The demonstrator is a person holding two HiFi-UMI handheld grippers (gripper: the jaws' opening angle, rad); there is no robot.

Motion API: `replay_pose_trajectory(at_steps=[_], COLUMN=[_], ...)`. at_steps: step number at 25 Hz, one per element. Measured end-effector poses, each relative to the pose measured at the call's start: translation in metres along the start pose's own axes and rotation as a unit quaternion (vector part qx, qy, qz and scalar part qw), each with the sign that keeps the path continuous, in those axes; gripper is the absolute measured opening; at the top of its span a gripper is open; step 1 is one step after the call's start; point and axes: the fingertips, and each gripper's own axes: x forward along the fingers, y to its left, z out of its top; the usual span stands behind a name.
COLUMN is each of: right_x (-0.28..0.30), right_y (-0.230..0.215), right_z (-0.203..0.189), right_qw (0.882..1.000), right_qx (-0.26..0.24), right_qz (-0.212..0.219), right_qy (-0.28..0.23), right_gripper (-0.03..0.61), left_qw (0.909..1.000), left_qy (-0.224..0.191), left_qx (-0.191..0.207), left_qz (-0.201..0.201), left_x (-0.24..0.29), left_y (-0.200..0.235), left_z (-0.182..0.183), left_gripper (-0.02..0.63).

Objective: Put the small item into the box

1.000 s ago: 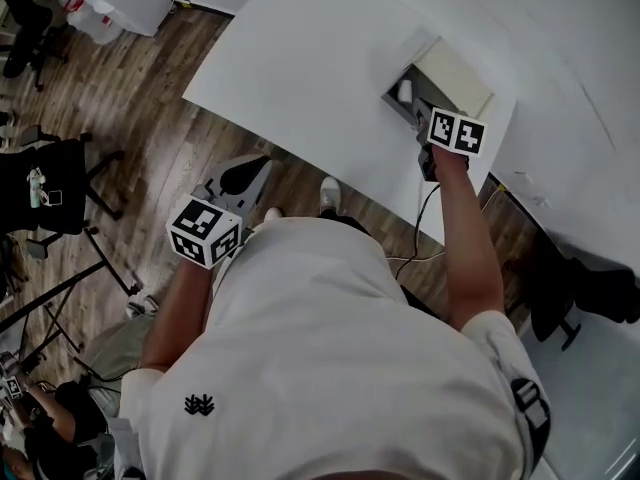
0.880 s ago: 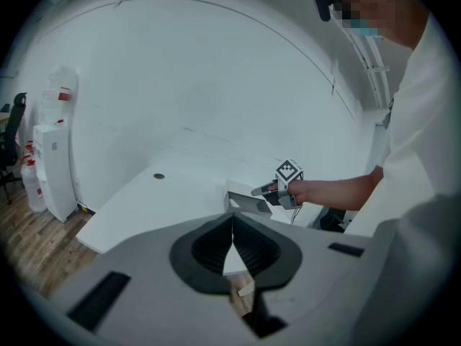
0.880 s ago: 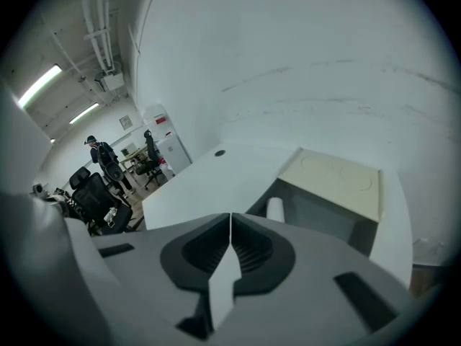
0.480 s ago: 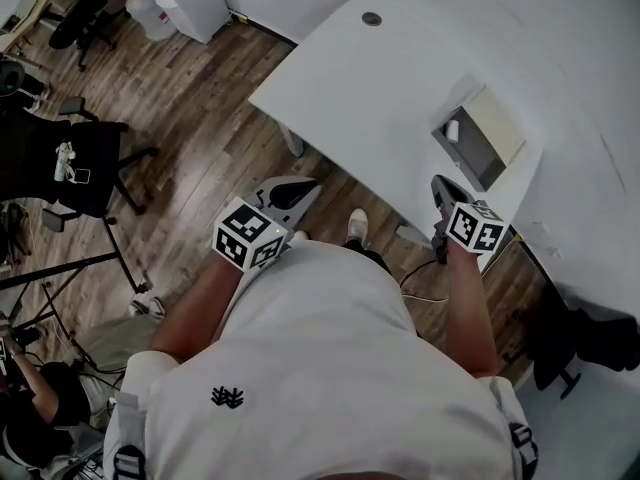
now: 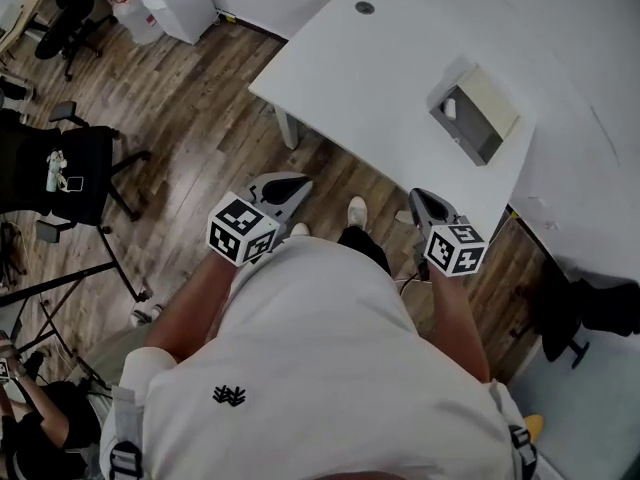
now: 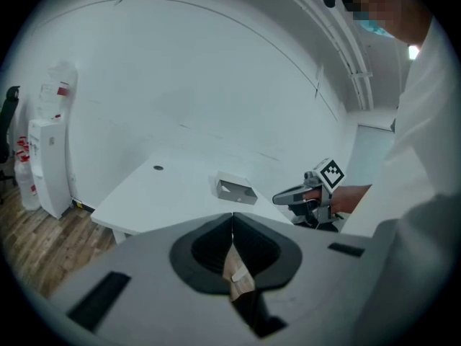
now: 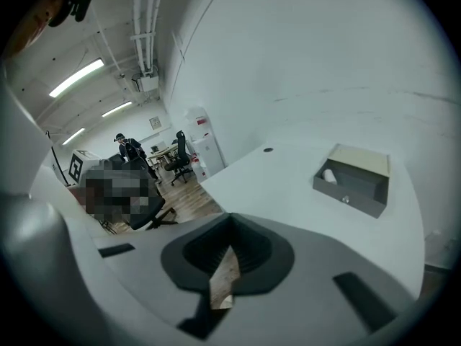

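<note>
A grey open box (image 5: 474, 114) with a cream lid lies on the white table (image 5: 360, 78) near its right end. A small white item (image 5: 450, 108) rests inside the box at its left end. Both grippers hang in front of the person's body, off the table's near edge, over the wooden floor. My left gripper (image 5: 288, 185) is shut and holds nothing. So is my right gripper (image 5: 420, 199), which is well short of the box. In the right gripper view the box (image 7: 353, 179) and the item (image 7: 329, 174) show beyond the shut jaws. The left gripper view also shows the box (image 6: 235, 188).
A round cable hole (image 5: 364, 8) sits at the table's far side. A black chair (image 5: 60, 173) stands on the floor at left, another dark chair (image 5: 585, 308) at right. White containers (image 5: 150, 3) stand by the far wall. A cable (image 5: 410, 278) hangs under the table edge.
My right gripper has drawn back from the box to the person's side, off the table. The left gripper has kept its place near the body. The small item stays in the box.
</note>
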Motion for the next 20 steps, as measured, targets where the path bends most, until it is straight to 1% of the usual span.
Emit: replay_pose_trajectory(at_steps=[4,12,20], right_x=[-0.011,-0.023,-0.022], right_y=[0.023,0.048,0.067], right_z=[-0.011,-0.021,-0.021], right_qw=[1.000,1.000,1.000], right_qx=[-0.004,-0.010,-0.021], right_qz=[0.002,-0.003,0.010], right_qy=[-0.007,-0.017,-0.016], right_gripper=[0.006,0.006,0.006], left_qw=[0.9999,0.9995,0.9997], left_qy=[0.000,-0.003,-0.009], left_qx=[0.005,0.010,0.000], left_qz=[-0.013,-0.031,-0.025], left_x=[-0.008,-0.017,-0.027], left_y=[-0.006,-0.015,-0.010], left_z=[-0.008,-0.015,-0.021], left_gripper=[0.009,0.009,0.009])
